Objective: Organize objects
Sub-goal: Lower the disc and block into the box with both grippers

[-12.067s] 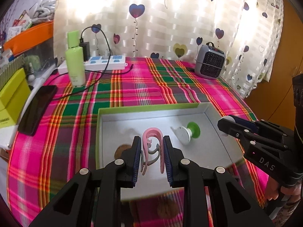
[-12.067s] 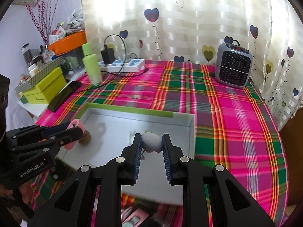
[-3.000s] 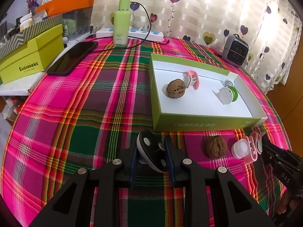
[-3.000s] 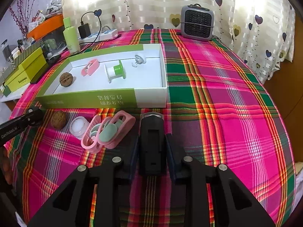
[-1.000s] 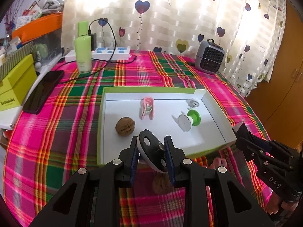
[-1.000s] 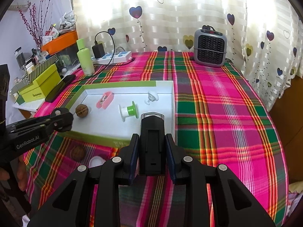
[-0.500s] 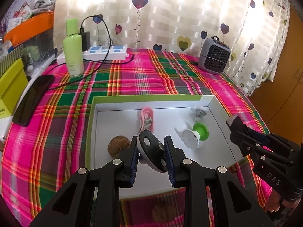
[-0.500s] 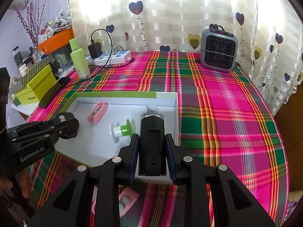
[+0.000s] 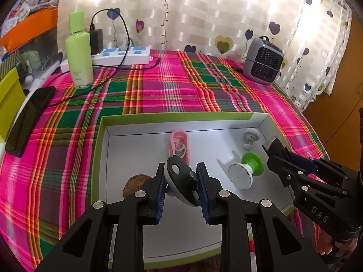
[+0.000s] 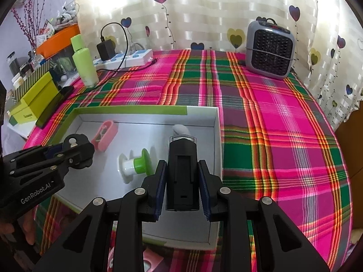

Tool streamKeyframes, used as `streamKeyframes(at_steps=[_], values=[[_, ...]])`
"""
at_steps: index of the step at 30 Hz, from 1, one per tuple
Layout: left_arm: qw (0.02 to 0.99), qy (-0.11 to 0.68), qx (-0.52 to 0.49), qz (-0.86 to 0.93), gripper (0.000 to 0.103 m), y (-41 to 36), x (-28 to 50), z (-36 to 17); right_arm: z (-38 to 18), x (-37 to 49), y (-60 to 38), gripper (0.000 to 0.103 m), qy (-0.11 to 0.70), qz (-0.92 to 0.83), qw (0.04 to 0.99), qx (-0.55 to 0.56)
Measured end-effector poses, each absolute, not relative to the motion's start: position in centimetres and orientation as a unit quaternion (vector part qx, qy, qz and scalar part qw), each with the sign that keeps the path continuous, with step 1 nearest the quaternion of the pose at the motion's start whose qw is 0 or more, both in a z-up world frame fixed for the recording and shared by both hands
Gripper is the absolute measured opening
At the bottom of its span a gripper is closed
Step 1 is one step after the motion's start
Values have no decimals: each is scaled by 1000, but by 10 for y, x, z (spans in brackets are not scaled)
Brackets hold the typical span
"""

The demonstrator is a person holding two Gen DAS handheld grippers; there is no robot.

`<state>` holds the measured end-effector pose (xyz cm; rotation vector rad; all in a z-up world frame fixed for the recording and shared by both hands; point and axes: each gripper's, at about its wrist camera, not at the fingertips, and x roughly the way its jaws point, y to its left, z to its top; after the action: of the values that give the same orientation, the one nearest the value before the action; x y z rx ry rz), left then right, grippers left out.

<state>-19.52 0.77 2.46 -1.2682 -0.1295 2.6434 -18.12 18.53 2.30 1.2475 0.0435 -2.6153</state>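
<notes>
Our left gripper (image 9: 181,188) squeezed a round black-and-white disc with holes (image 9: 182,184), tilted with its long side running near-right to far-left, above the white tray with green walls (image 9: 99,149). Our right gripper (image 10: 181,189) squeezed a long black plastic block with a clear tip (image 10: 182,172), pointing far, over the tray's right part beside its right wall. Only the left view showed the brown walnut (image 9: 135,183) at the near left. The tray floor between the pink clip (image 9: 180,146) and the green-and-white spool (image 9: 246,172) was bare.
</notes>
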Motion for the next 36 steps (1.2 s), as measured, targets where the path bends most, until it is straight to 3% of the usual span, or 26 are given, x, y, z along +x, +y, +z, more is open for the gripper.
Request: streamKeyframes(at_steps=[36], values=[[107, -18, -439, 892, 25, 24, -201, 12, 12, -192, 172, 28, 29, -894, 126, 428]])
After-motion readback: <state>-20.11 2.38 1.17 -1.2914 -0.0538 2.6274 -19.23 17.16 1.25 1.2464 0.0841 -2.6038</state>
